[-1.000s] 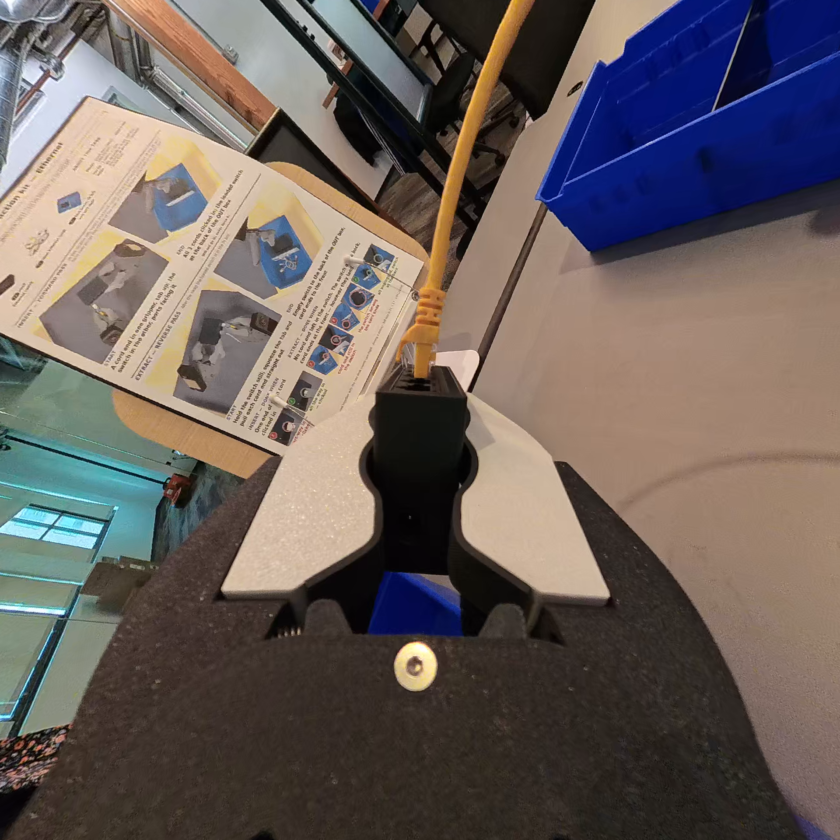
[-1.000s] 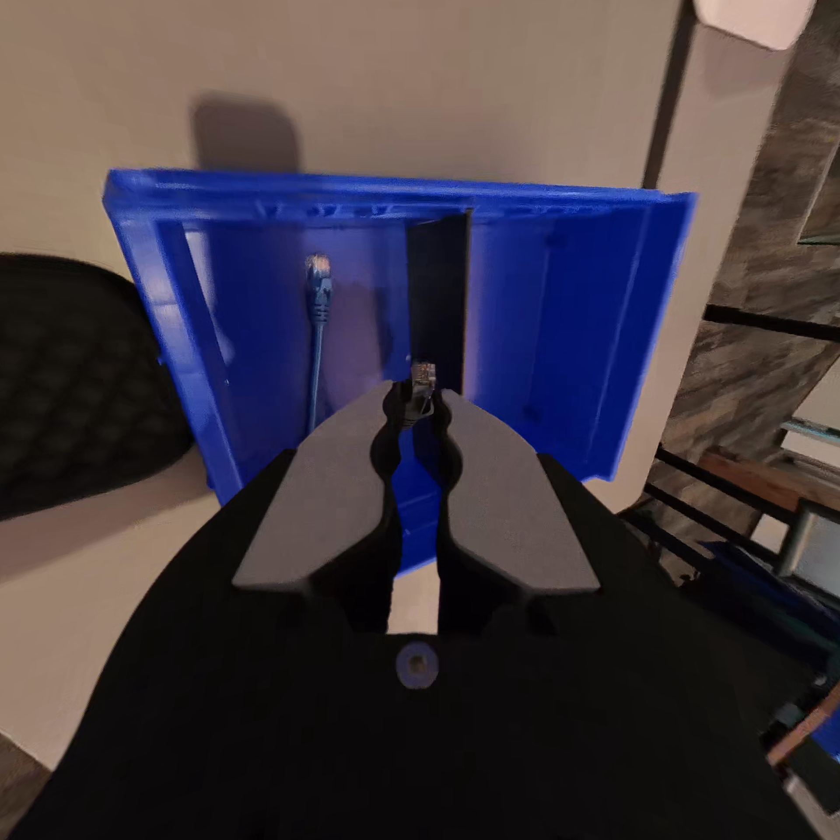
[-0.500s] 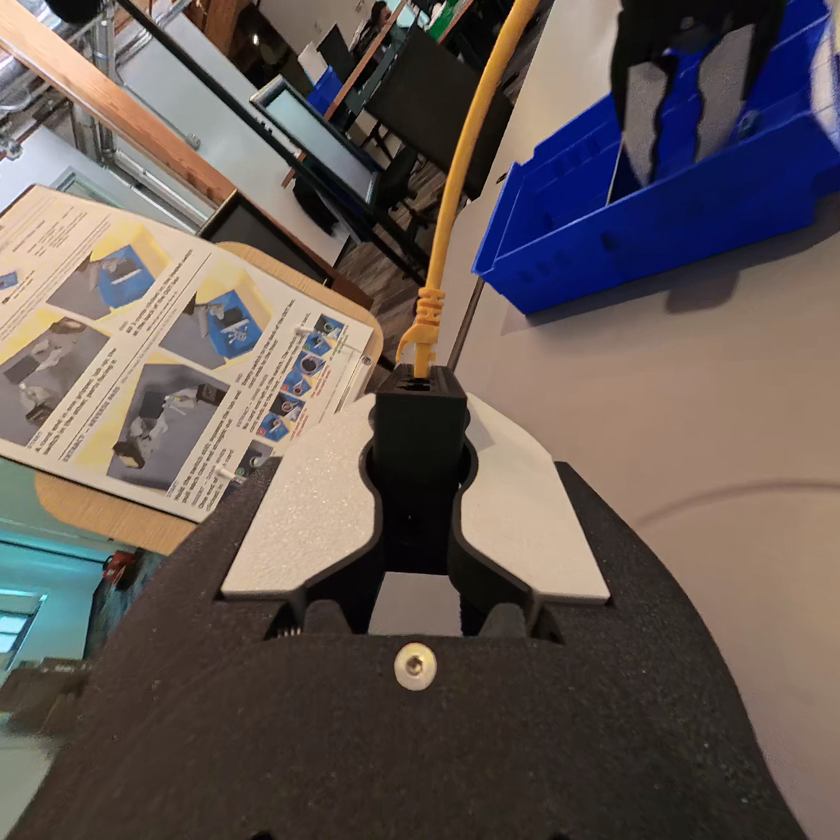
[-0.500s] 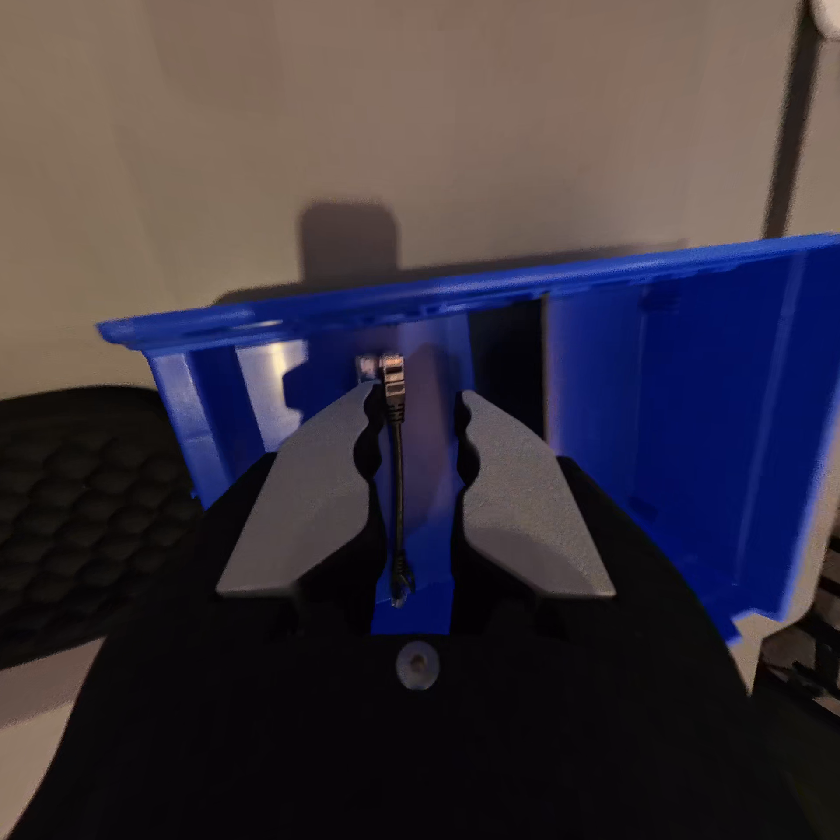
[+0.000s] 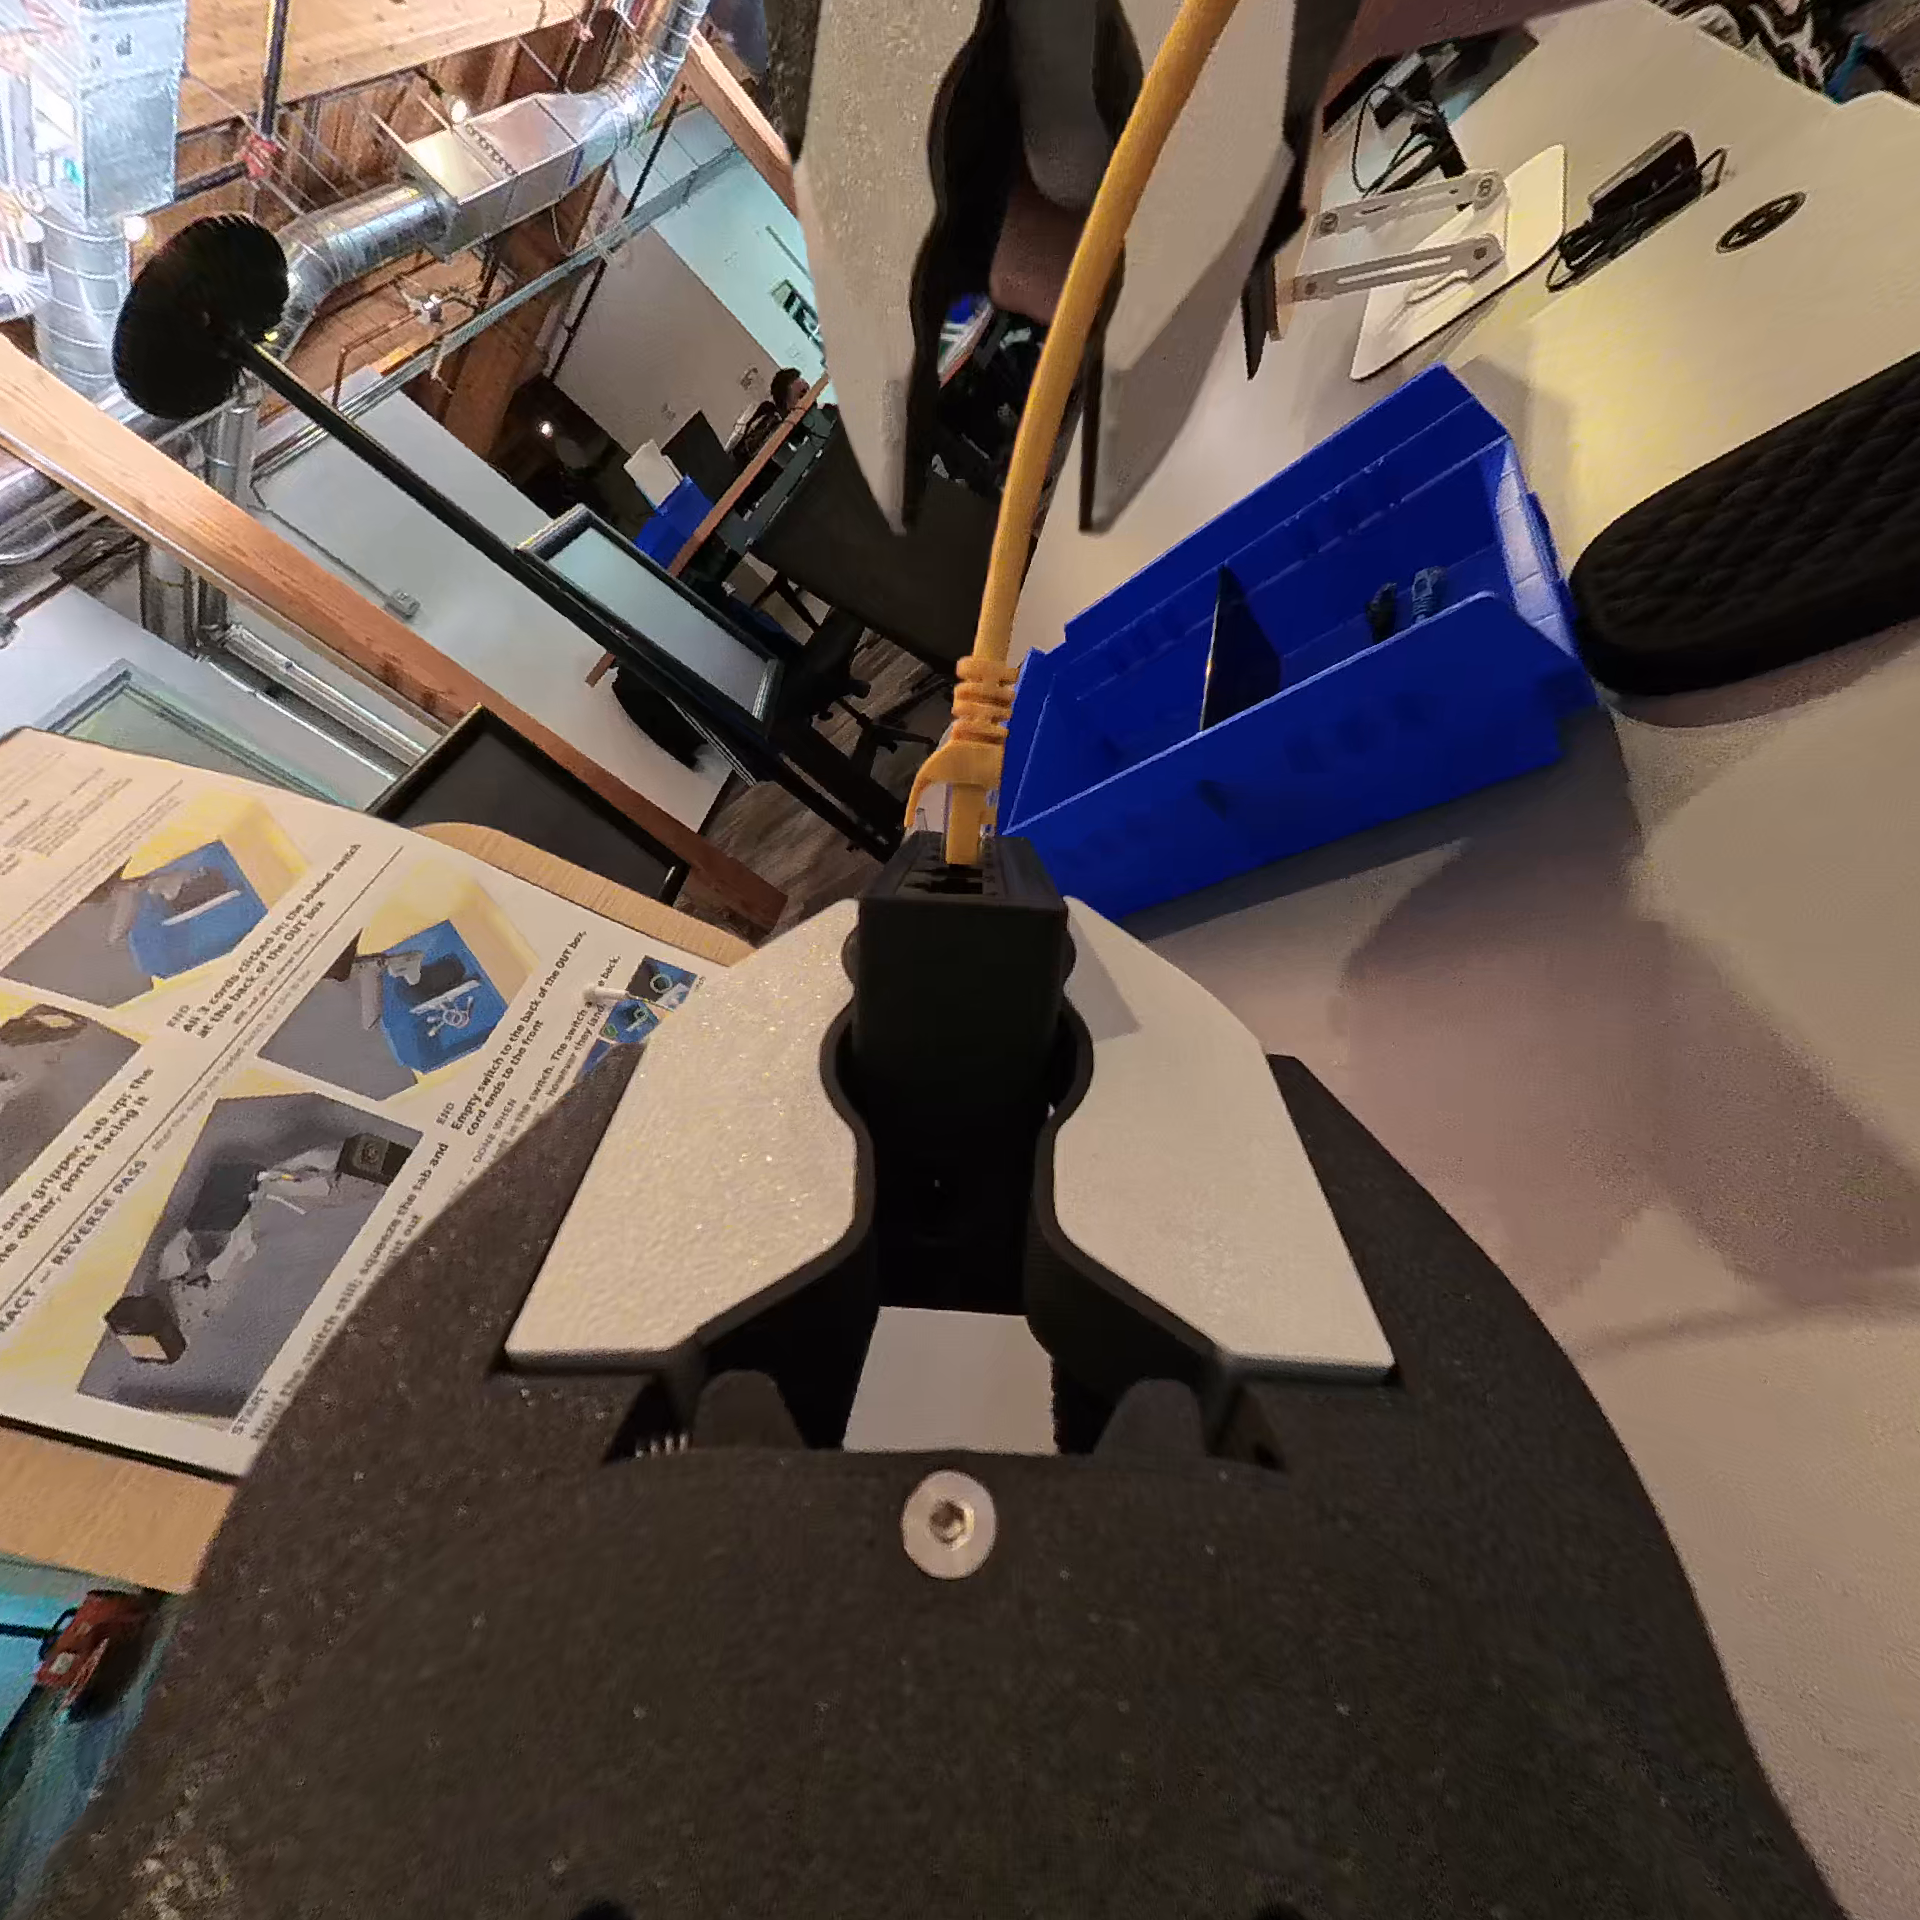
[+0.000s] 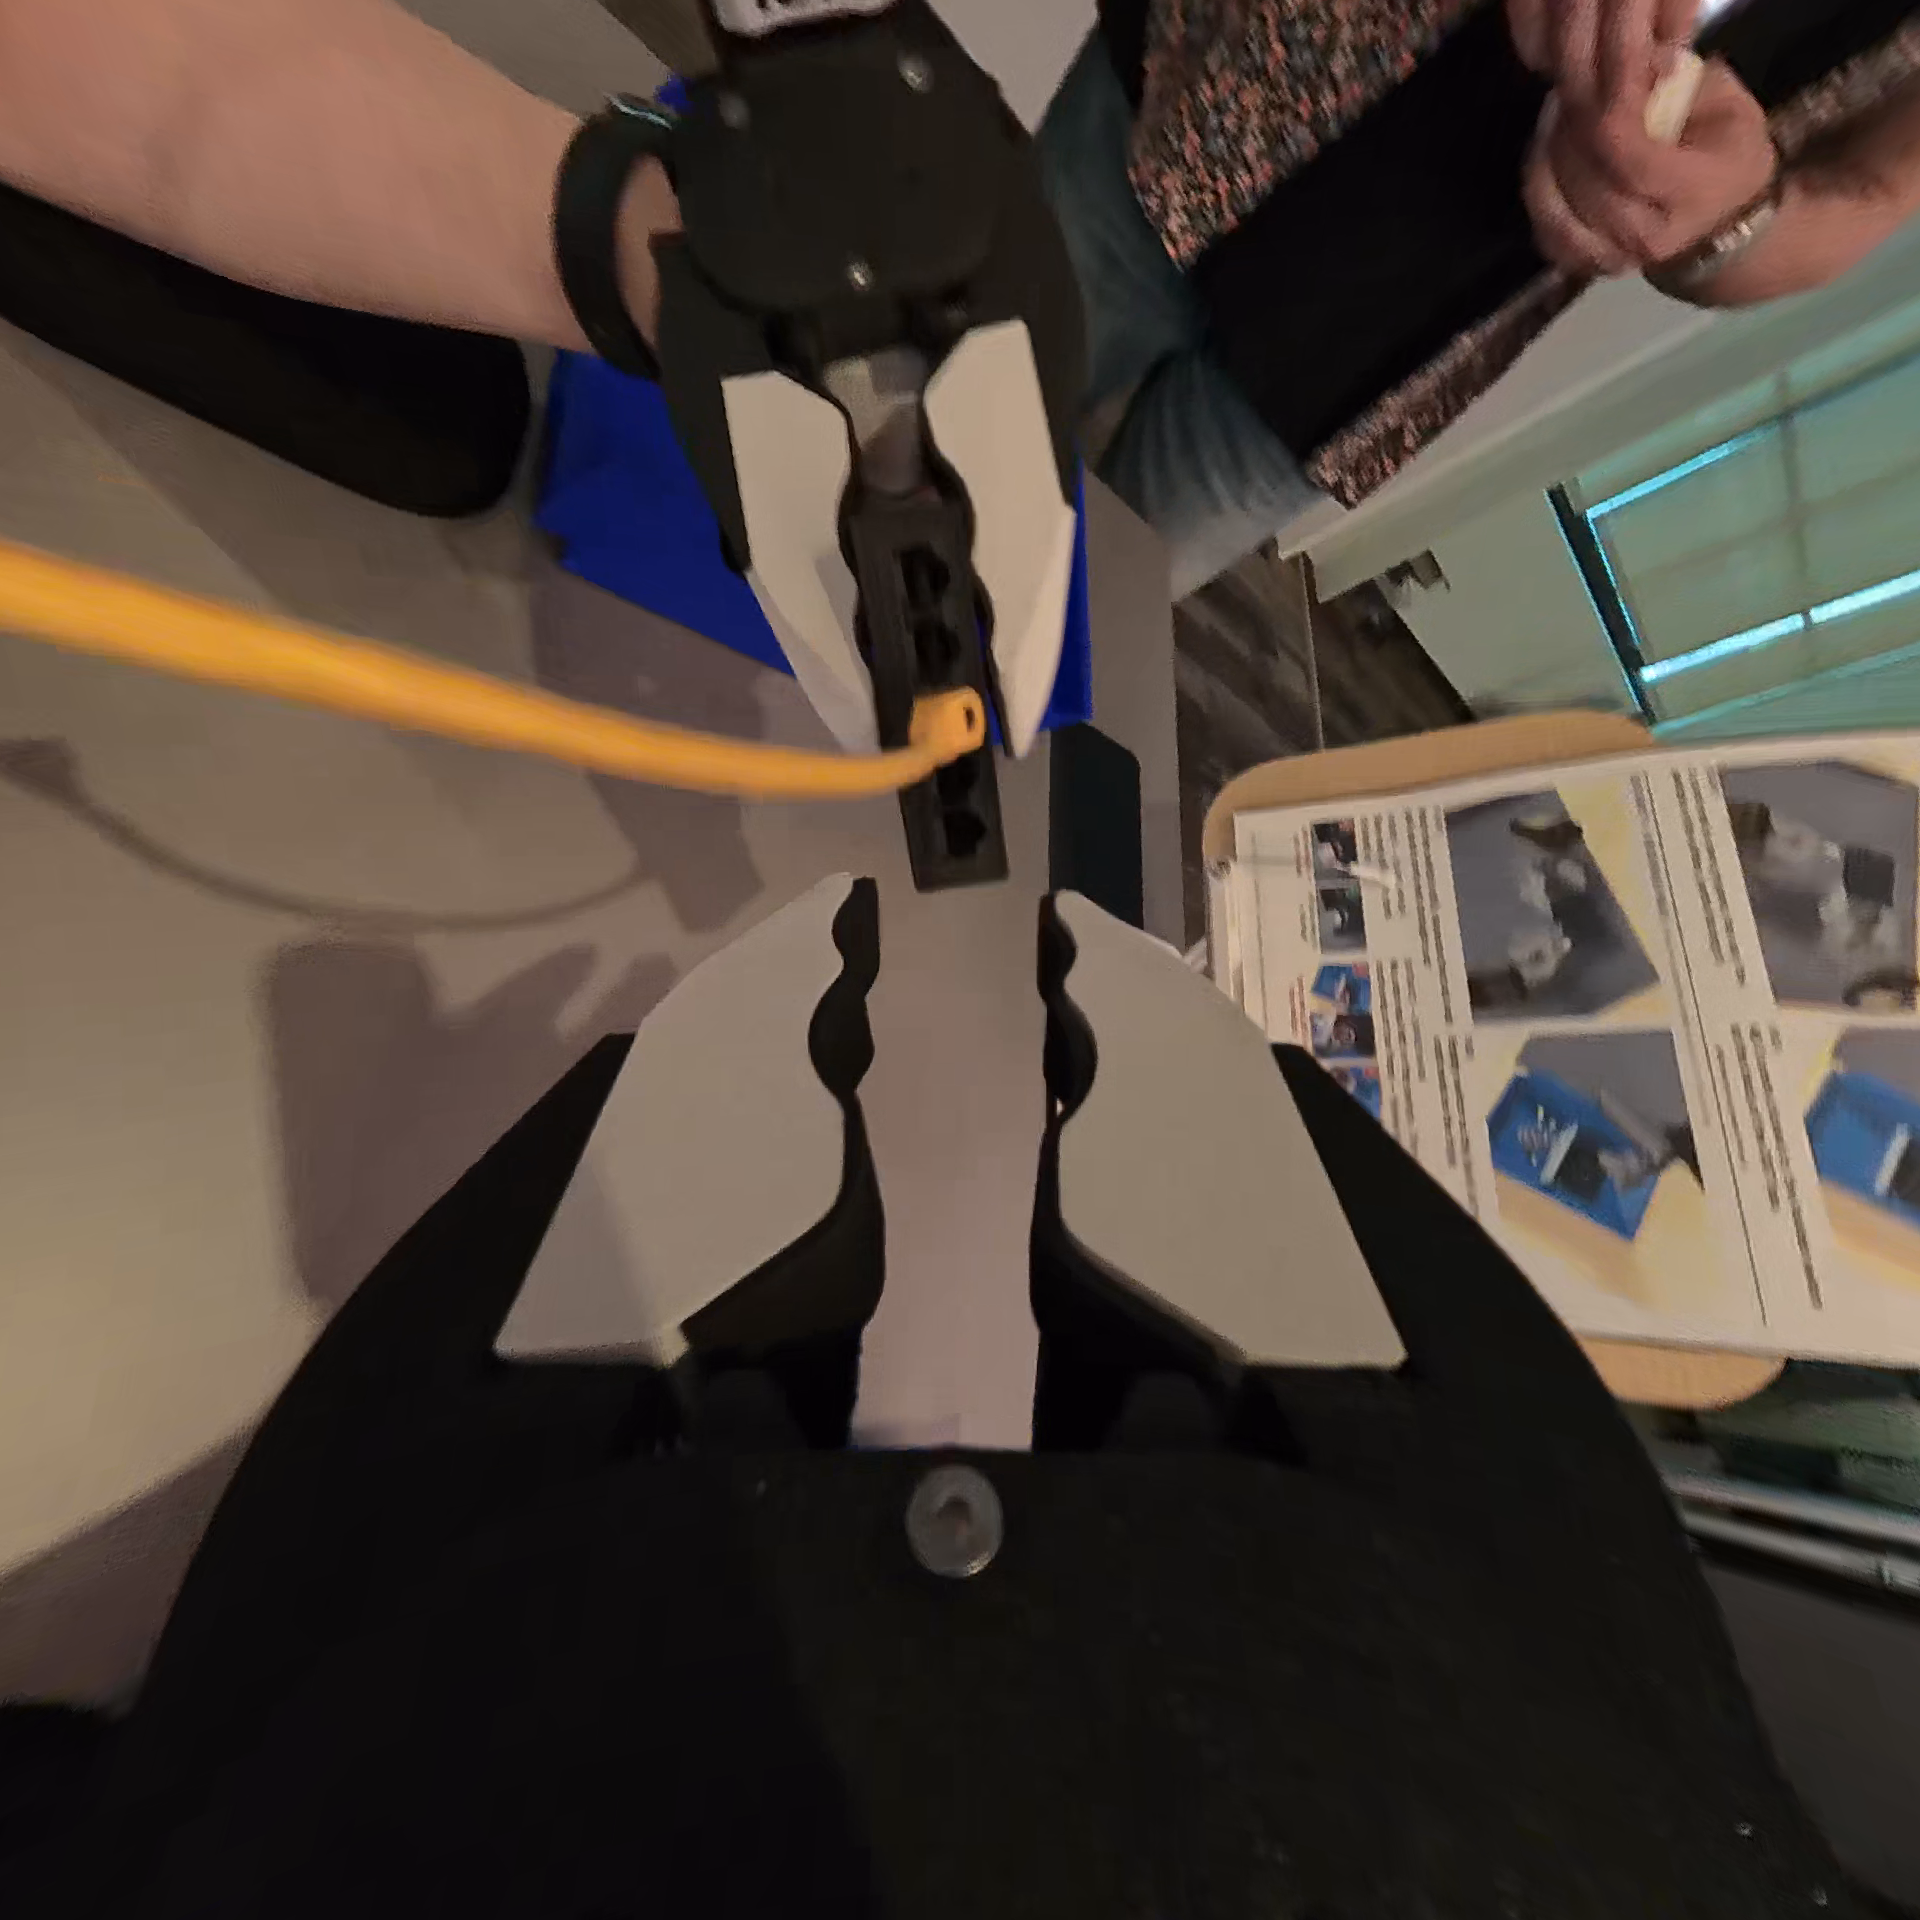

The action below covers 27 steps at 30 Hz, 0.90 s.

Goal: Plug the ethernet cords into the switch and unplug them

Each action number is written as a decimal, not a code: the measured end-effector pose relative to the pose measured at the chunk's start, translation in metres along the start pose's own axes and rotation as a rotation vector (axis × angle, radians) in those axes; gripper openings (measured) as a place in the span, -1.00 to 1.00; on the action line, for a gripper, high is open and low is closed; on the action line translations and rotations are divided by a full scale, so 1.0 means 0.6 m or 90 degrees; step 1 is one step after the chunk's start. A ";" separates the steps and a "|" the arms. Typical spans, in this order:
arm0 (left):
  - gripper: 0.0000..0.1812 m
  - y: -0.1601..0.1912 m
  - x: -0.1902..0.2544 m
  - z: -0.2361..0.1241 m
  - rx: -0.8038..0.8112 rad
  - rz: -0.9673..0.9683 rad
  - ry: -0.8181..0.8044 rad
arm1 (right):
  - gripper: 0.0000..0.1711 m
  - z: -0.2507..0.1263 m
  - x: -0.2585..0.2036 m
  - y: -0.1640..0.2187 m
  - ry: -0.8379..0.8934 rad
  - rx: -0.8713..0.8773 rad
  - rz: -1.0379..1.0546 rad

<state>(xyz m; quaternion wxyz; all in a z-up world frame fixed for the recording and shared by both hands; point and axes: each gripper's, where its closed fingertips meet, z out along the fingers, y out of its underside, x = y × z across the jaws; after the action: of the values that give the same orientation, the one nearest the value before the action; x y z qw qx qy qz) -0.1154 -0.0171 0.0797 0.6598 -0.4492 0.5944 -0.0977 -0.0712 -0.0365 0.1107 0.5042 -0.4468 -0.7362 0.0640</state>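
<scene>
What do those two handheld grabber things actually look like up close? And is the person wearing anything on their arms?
Each gripper, left and right, has a rough, matte black body with a silver screw at its centre. Its two fingers are flat, pale grey wedges with wavy black inner edges. A dark band circles the wrist behind the left gripper; no sleeve shows on that forearm.

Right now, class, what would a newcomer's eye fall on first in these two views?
The yellow cord, plugged into the black switch clamped in the left gripper. Next, the right gripper, jaws apart, facing that switch. Behind on the table, the blue bin.
</scene>
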 end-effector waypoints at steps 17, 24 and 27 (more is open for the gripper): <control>-0.68 -0.026 0.006 0.000 0.040 -0.008 0.001 | -0.70 0.058 -0.014 -0.045 -0.019 -0.026 -0.039; -0.68 -0.029 0.009 0.000 0.060 -0.006 0.007 | -0.74 0.059 -0.014 -0.045 -0.002 -0.053 -0.049; -0.68 -0.031 0.009 -0.002 0.063 -0.002 0.007 | -0.74 0.058 -0.013 -0.046 0.003 -0.053 -0.050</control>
<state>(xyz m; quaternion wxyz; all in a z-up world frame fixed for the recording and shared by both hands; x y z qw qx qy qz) -0.1074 -0.0317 0.0892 0.6780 -0.4163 0.5917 -0.1302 -0.1148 -0.0463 0.1033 0.4889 -0.4384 -0.7541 0.0124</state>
